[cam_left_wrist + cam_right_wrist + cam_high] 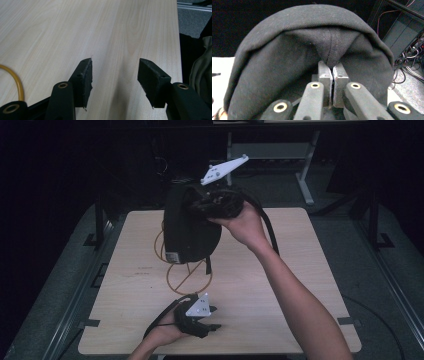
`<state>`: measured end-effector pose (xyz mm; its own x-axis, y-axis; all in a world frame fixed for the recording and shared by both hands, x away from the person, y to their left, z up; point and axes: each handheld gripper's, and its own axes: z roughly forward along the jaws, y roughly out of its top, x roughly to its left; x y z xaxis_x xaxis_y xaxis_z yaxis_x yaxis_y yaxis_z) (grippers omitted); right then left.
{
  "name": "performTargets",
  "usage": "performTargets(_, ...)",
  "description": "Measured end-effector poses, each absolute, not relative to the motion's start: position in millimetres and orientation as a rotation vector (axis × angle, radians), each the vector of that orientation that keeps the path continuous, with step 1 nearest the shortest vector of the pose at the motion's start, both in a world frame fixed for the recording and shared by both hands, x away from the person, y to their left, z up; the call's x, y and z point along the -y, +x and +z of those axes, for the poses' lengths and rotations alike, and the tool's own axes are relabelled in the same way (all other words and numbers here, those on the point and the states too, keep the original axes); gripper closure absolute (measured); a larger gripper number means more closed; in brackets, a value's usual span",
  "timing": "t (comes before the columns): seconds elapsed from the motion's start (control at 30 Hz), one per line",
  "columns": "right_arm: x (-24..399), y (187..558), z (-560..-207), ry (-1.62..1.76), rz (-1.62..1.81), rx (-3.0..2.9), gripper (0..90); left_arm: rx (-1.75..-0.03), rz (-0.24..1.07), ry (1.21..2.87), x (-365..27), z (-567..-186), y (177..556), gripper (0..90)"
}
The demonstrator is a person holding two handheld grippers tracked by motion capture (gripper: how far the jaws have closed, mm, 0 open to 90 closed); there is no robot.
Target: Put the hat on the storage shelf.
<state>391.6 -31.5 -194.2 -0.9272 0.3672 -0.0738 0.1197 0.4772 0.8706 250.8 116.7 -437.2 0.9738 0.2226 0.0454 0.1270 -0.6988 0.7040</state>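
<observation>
Pinching black bag [287, 62] rim: right claw [331, 75] | left claw [115, 82] agape, bare table [75, 30]

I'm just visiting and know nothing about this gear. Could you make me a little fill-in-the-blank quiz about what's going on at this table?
1. The right gripper is shut on a fold of the black bag, holding it ____ the table.
2. The left gripper has its jaws ____.
3. The loop of cord under the bag is ____ in colour.

Missing words: above; open; yellow
</observation>
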Motion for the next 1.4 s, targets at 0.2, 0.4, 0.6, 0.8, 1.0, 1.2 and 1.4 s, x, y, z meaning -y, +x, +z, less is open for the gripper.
performTargets(0.2, 0, 404, -201, 0.433, 1.351, -2.533, 87.4, -0.193, 0.18, 2.367, -114, -437, 252, 45.5)
performTargets(0.4, -24, 417, -215, 0.518, 1.353, -2.49, 60.6, -0.198, 0.163, 2.359, -110, -440, 250, 45.4)
performTargets(0.6, -29, 419, -228, 0.502, 1.377, -2.535, 56.0, -0.194, 0.164, 2.38, -111, -442, 248, 45.4)
performTargets(0.8, -14, 413, -224, 0.493, 1.411, -2.495, 55.7, -0.194, 0.169, 2.366, -114, -441, 247, 45.2)
performTargets(1.0, 5, 412, -227, 0.543, 1.436, -2.486, 54.5, -0.193, 0.165, 2.375, -115, -441, 247, 45.2)
performTargets(1.2, 20, 410, -234, 0.555, 1.443, -2.491, 53.6, -0.194, 0.163, 2.376, -115, -440, 248, 45.0)
performTargets(1.4, 41, 406, -238, 0.586, 1.469, -2.481, 51.3, -0.207, 0.159, 2.366, -116, -440, 249, 44.7)
